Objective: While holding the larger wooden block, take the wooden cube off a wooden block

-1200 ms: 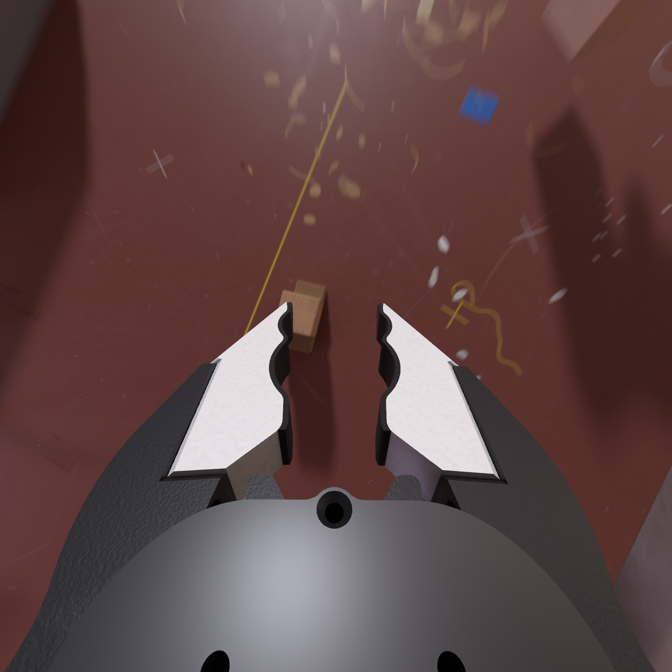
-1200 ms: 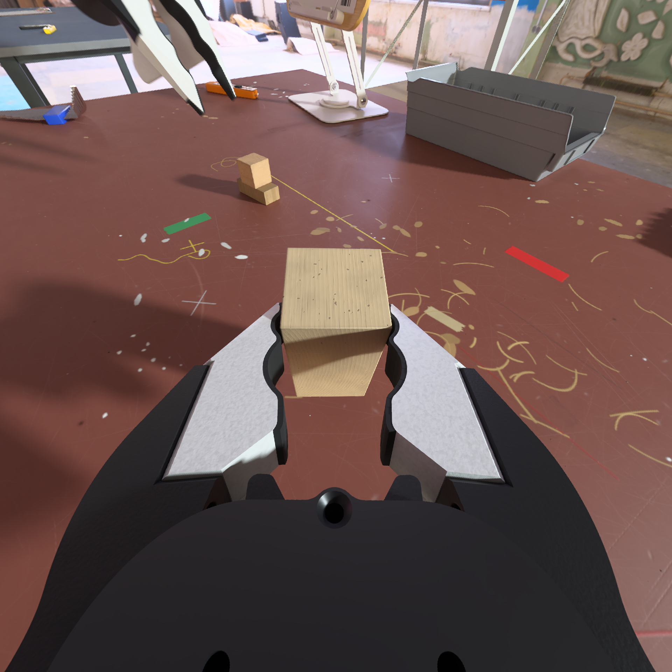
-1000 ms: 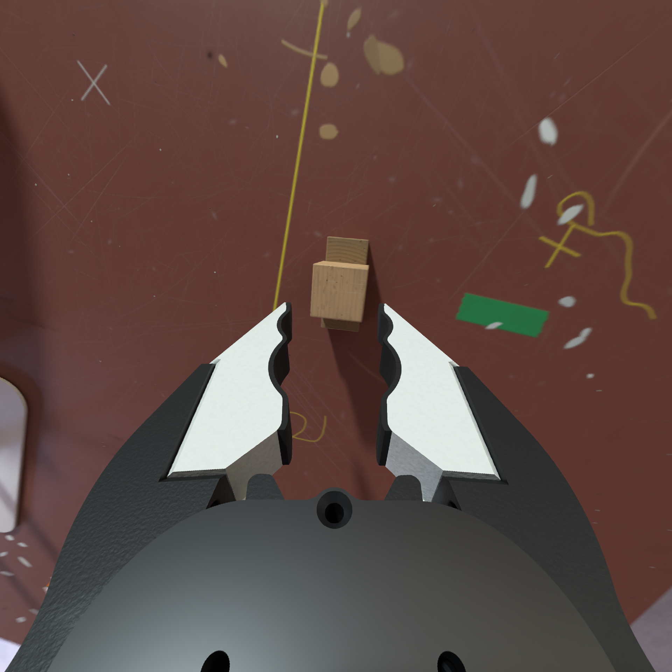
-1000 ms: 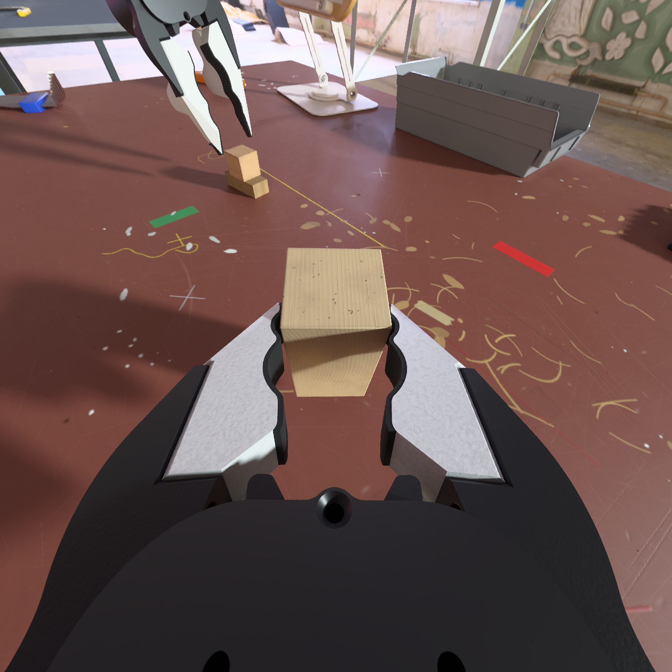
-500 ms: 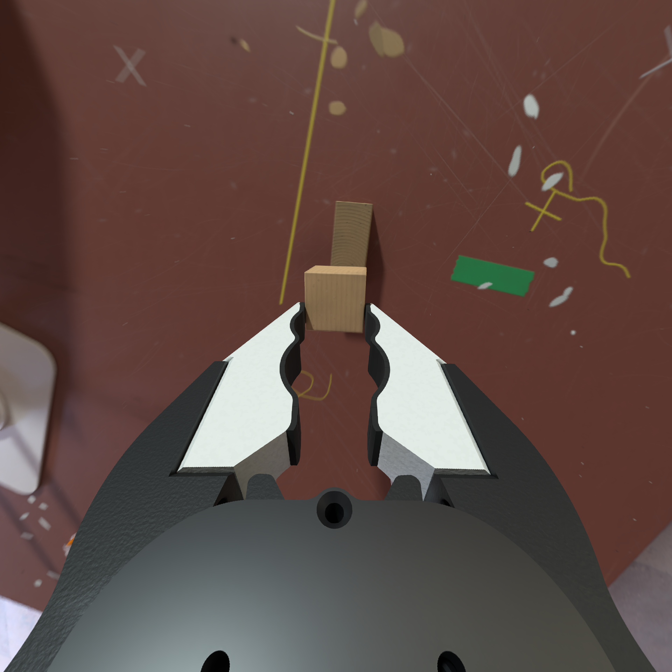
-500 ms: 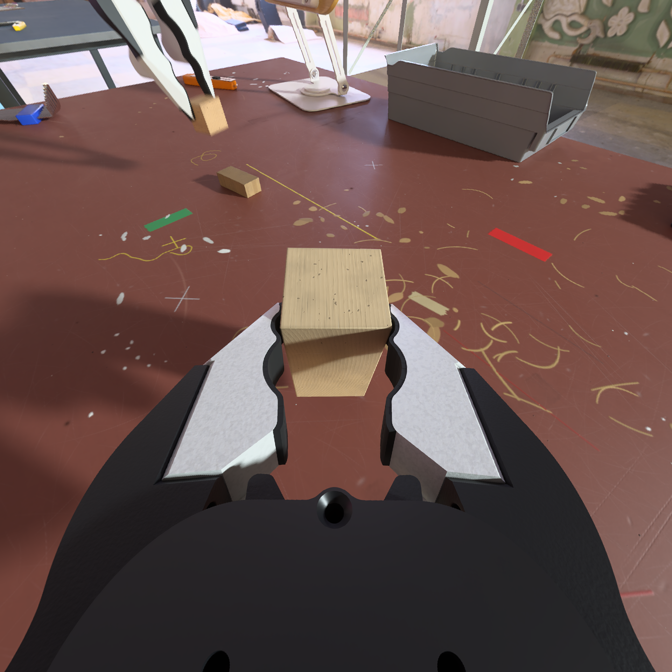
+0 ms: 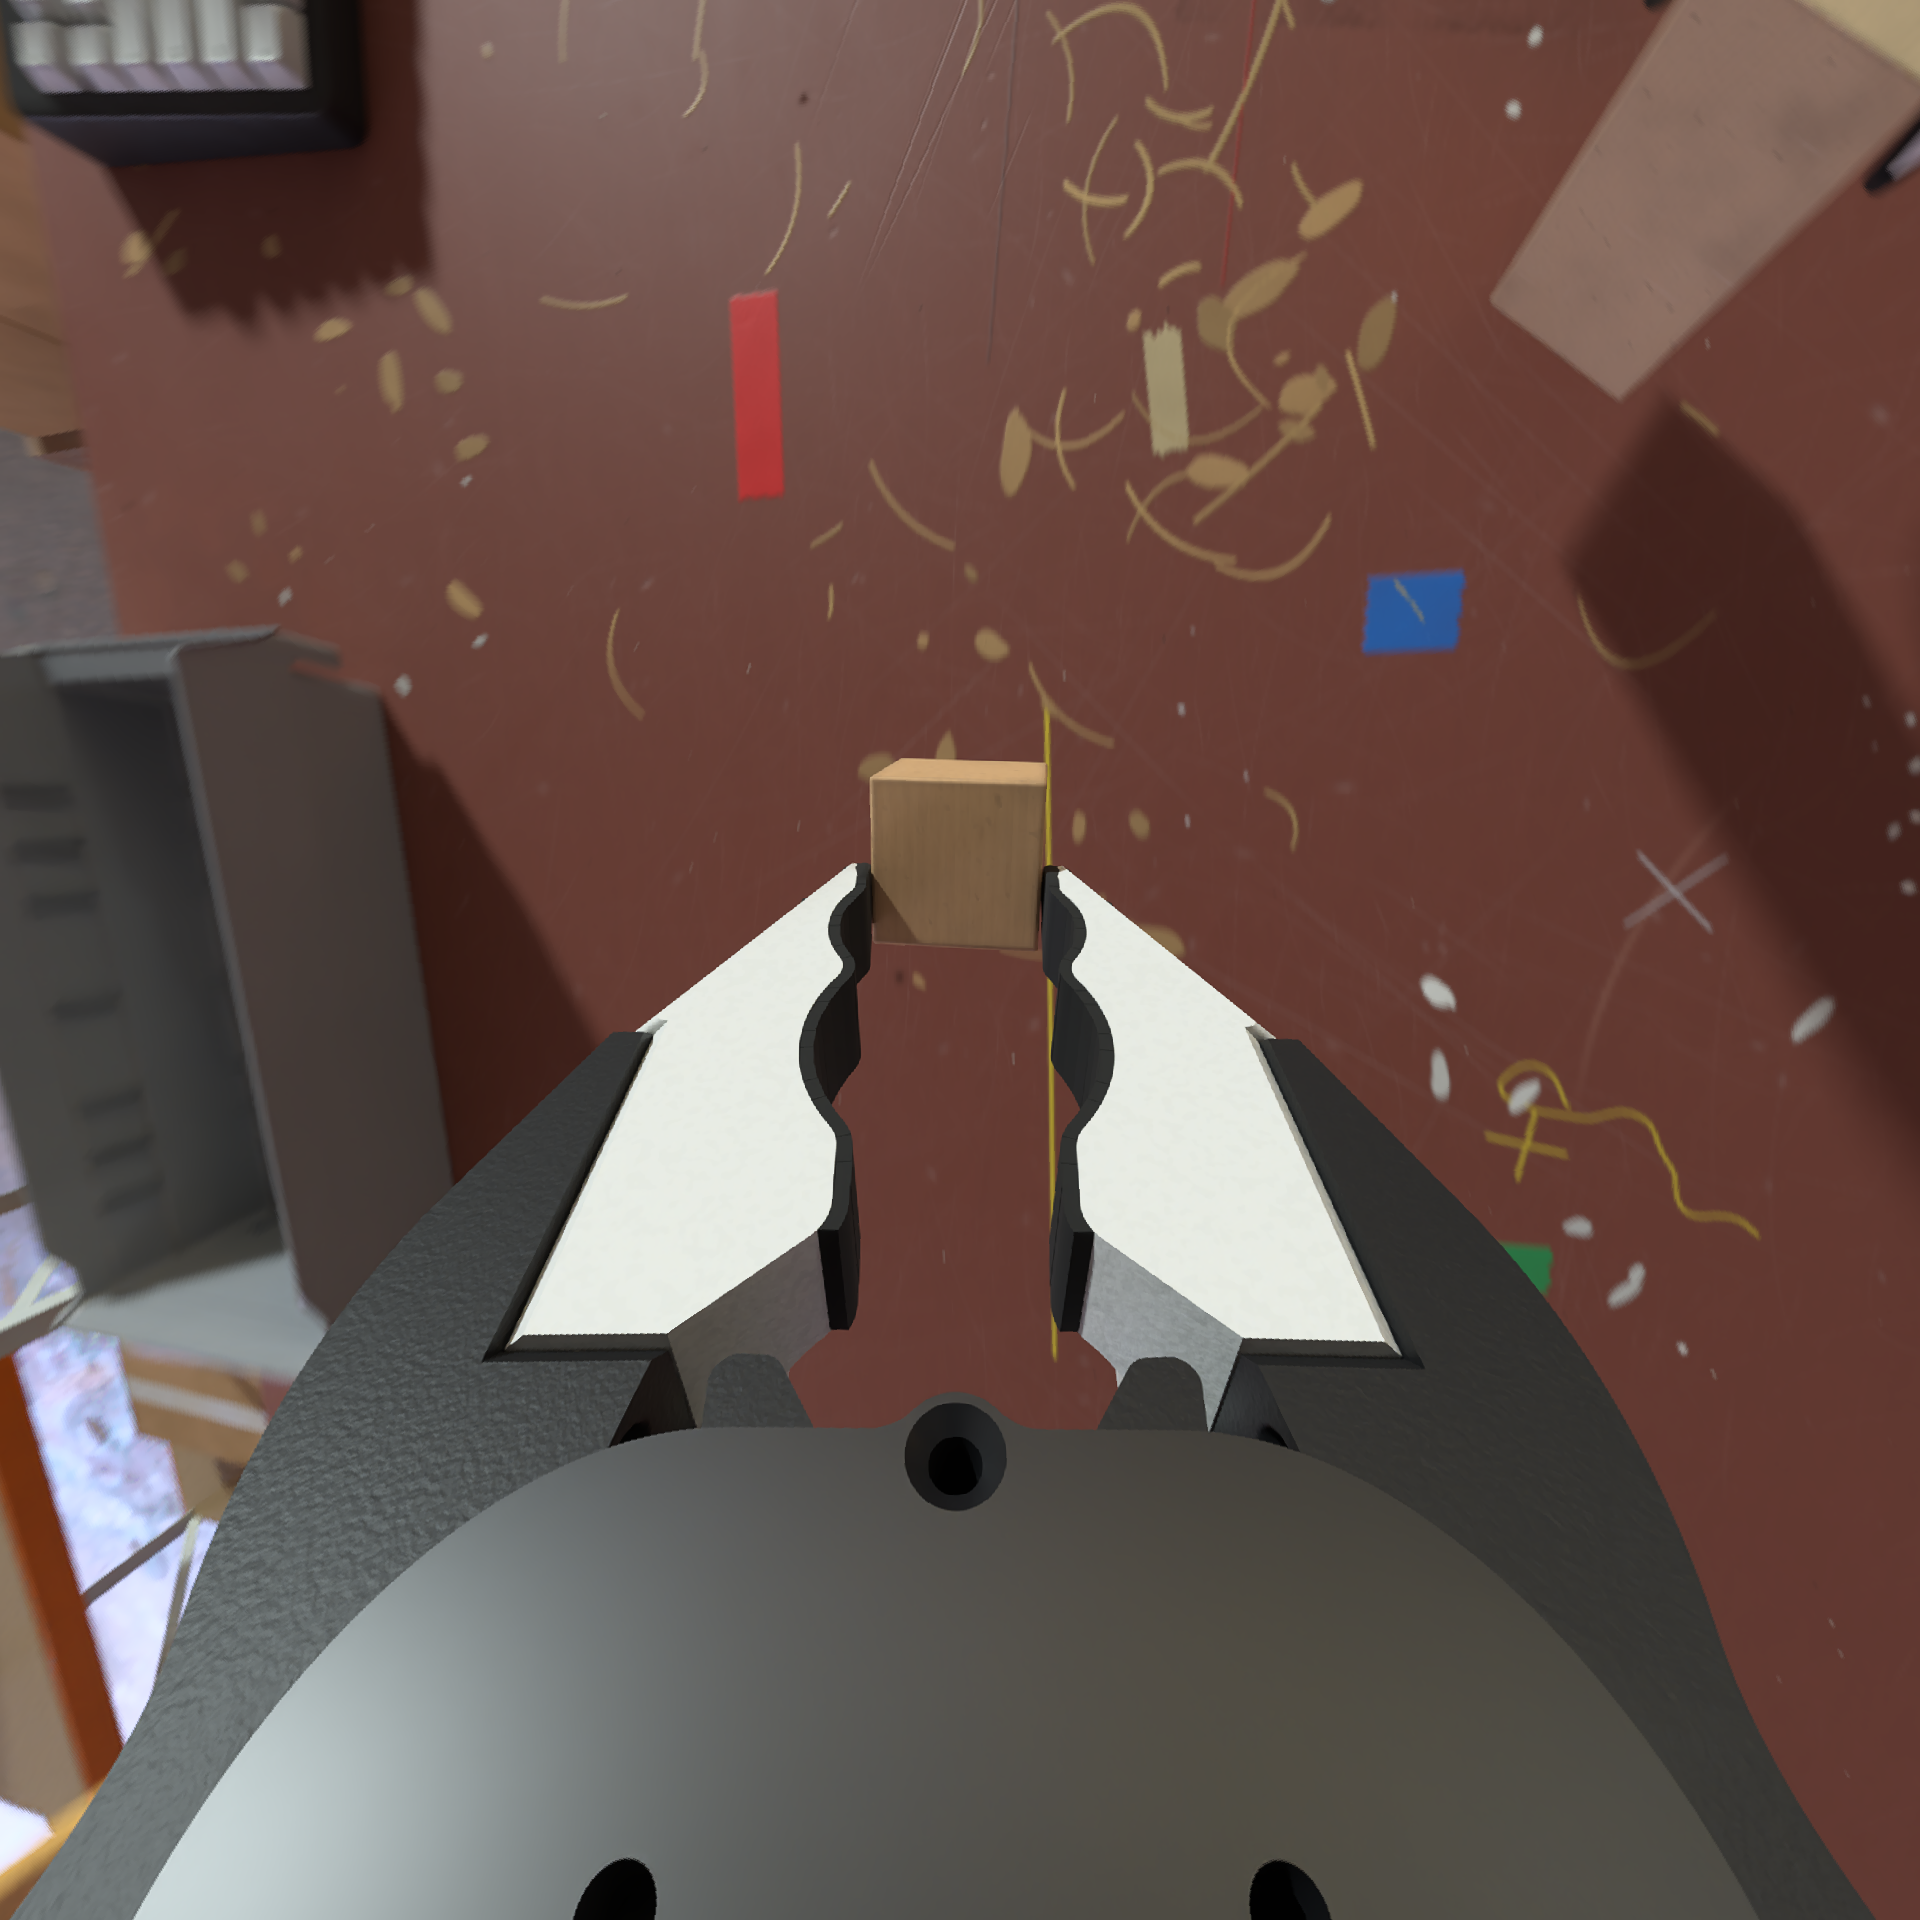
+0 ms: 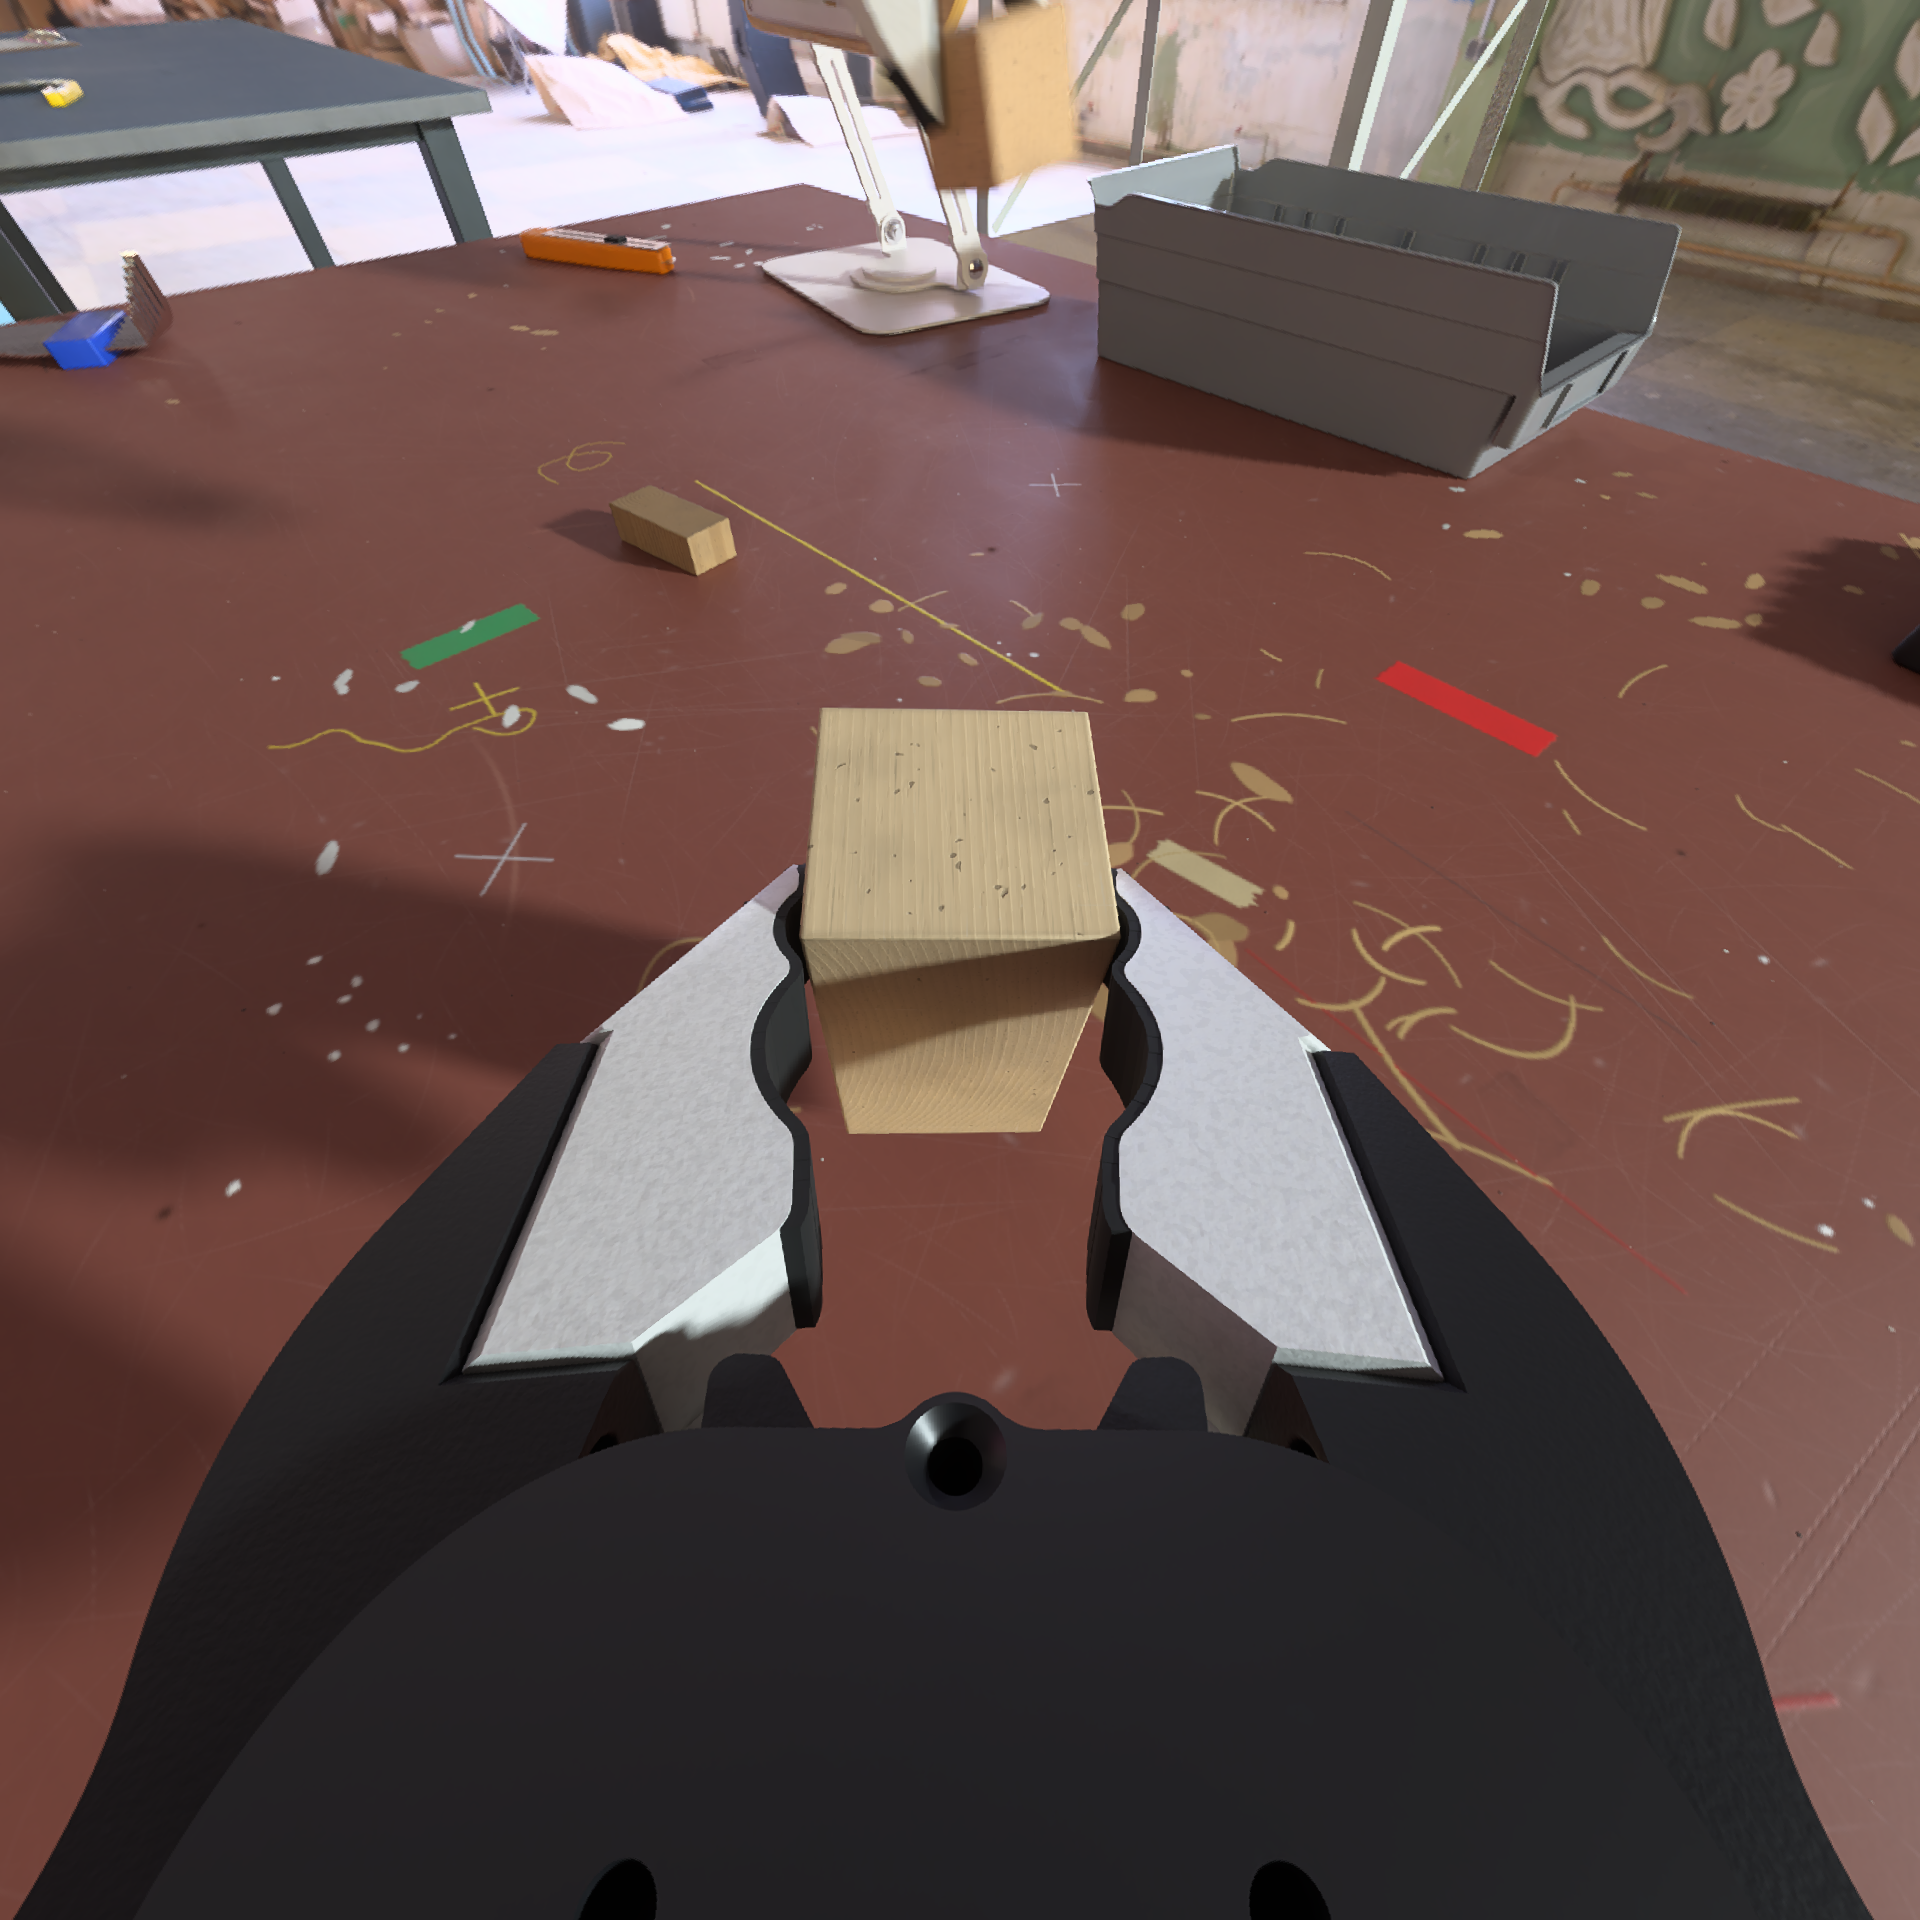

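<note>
My left gripper (image 7: 956, 883) is shut on the small wooden cube (image 7: 956, 847) and holds it high above the brown table. In the right wrist view the cube (image 8: 1003, 94) shows blurred at the top, well clear of the flat wooden block (image 8: 673, 530), which lies alone on the table at the far left. My right gripper (image 8: 956, 904) is shut on the larger wooden block (image 8: 954, 831) and holds it above the table. The larger block also shows in the left wrist view (image 7: 1704, 187) at the top right.
A grey bin (image 8: 1382, 301) stands at the far right, also seen in the left wrist view (image 7: 156, 935). A white lamp base (image 8: 904, 281), an orange tool (image 8: 597, 249) and a blue-handled tool (image 8: 83, 338) lie at the back. Red tape (image 8: 1465, 709) and green tape (image 8: 470, 634) mark the table.
My left gripper closed on the cube, lifted it off the flat block and carried it up and right towards the lamp. The flat block stayed. The right gripper kept its hold.
</note>
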Controlling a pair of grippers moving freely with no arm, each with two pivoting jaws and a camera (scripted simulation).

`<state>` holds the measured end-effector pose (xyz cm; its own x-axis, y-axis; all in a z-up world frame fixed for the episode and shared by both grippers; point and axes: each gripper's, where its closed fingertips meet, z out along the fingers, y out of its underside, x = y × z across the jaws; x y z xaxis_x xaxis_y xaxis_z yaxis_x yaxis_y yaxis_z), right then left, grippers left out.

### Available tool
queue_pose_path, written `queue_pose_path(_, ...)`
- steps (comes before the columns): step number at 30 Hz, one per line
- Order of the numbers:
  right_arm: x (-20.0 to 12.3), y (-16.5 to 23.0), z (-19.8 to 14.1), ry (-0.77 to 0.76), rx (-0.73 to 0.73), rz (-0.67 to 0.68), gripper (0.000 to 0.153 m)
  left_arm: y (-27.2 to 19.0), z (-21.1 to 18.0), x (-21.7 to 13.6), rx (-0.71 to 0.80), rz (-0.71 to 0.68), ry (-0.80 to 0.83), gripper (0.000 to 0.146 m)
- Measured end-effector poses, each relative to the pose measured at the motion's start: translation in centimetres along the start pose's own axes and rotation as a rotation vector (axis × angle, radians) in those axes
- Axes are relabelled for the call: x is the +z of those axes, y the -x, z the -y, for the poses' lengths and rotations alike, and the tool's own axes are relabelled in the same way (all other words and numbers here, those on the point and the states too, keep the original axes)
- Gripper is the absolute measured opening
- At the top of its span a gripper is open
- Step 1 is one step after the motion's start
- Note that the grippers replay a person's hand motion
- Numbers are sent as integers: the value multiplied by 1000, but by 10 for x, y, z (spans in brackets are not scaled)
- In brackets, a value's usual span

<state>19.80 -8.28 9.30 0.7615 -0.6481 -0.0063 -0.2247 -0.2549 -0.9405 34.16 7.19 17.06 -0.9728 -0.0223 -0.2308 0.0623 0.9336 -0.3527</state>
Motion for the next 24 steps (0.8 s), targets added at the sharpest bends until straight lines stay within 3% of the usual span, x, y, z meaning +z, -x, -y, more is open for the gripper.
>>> queue_pose_path(4, -2, -1, -7, 14, -4, -4, 54, 11, 27, 55, -1, -87, 32, 32)
queue_pose_path(8, -6, -5, -10, 21, -6, -18, 54, 14, 42, 87, 9, -128, 55, 32)
queue_pose_path(24, -2, -2, -16, 58, -37, -3, 54, 13, 44, 112, -29, -106, 154, 32)
